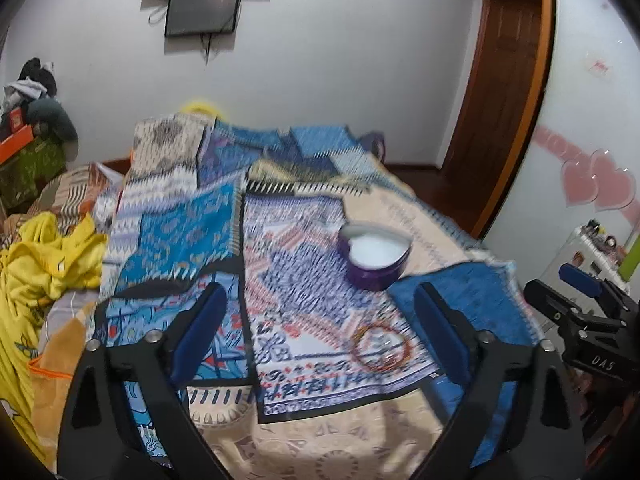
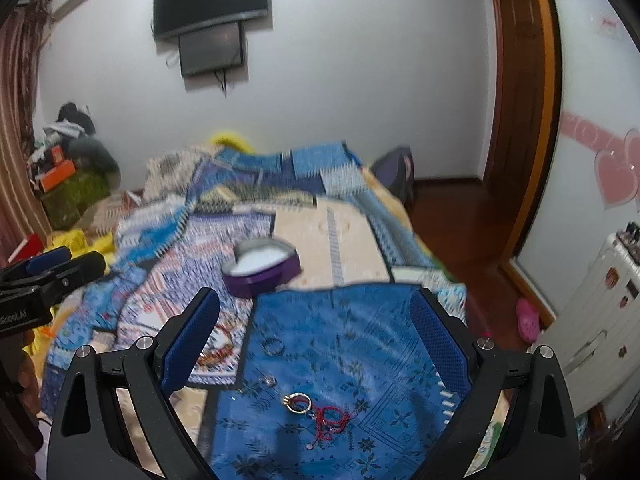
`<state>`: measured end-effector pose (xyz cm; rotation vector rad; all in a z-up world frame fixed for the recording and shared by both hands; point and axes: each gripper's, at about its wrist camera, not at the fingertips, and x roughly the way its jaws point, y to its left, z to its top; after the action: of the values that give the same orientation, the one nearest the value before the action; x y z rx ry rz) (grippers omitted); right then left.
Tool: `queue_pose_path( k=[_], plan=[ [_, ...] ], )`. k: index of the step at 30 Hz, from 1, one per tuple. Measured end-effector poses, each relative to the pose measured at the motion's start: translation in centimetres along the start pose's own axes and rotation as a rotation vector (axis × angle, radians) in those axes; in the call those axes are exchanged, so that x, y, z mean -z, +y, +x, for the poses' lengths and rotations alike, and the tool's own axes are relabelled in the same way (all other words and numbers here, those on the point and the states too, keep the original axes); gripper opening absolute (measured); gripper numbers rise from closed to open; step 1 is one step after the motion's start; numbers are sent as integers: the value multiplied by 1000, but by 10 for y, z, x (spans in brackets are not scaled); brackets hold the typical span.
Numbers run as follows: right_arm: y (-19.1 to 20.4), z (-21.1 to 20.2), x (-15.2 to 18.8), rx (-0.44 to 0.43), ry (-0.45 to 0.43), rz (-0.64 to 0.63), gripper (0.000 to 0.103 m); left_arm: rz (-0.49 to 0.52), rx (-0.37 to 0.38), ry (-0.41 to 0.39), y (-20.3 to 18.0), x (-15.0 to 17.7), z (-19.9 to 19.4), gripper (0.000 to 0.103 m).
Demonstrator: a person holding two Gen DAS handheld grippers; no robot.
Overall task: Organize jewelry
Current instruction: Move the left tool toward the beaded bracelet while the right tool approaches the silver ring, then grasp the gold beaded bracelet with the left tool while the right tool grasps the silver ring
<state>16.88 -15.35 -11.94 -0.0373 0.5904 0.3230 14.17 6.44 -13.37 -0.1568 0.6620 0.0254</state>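
Item: bed (image 1: 328, 452) under a patchwork cover, jewelry loose on it, purple heart box (image 1: 374, 254) open toward the far side, white-lined and, so far as we see, empty.

Left gripper (image 1: 320, 332): jaws apart, nothing between the pads; bangles (image 1: 380, 346), red and gold, lie on the cover just inside its right finger.

Right gripper (image 2: 316, 344): jaws apart, nothing held. Between its fingers on the blue cloth (image 2: 340, 360) lie a plain ring (image 2: 273, 347), a smaller ring (image 2: 269, 380) nearer, then a gold ring (image 2: 299, 403) touching a red cord bracelet (image 2: 330, 420).

Risks, as we judge them:
- The rings are thin and flat on soft cloth; wide pads may pinch fabric instead, or flick a ring into a fold.
- The cord lies against the gold ring; lifting one may drag the other.
- The bangles sit stacked; a grip on one may scatter the rest.
- The box is light on an uneven cover; a nudge may tip it.
- Both views are blurred, so aim is uncertain.

Writing: "DAS" on the right gripper's body in the left view; "RobotAI", first letter unclear, on the left gripper's body in the right view. Stickers on the white case (image 2: 592, 320) at far right are unreadable.
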Motion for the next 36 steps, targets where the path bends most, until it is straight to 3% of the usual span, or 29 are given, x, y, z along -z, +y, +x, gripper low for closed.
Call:
queue_pose_path(
  k=[4,6,12,18,26,36],
  plan=[
    [-2,20,8,-25,78,6,95,-13,21,94,3,9,26,78],
    [-4,32,12,-45,101,13,93,-4,28,130,1,14,36,67],
    [-3,51,20,-101,164,-6,73,30,94,224,-7,21,58,46],
    [6,66,25,-170,214,-48,57,69,163,292,-18,22,75,36],
    [15,88,29,-215,265,-82,43,110,178,342,-22,26,96,34],
    [19,98,33,-230,288,-110,24,133,198,376,-26,28,112,11]
  ],
)
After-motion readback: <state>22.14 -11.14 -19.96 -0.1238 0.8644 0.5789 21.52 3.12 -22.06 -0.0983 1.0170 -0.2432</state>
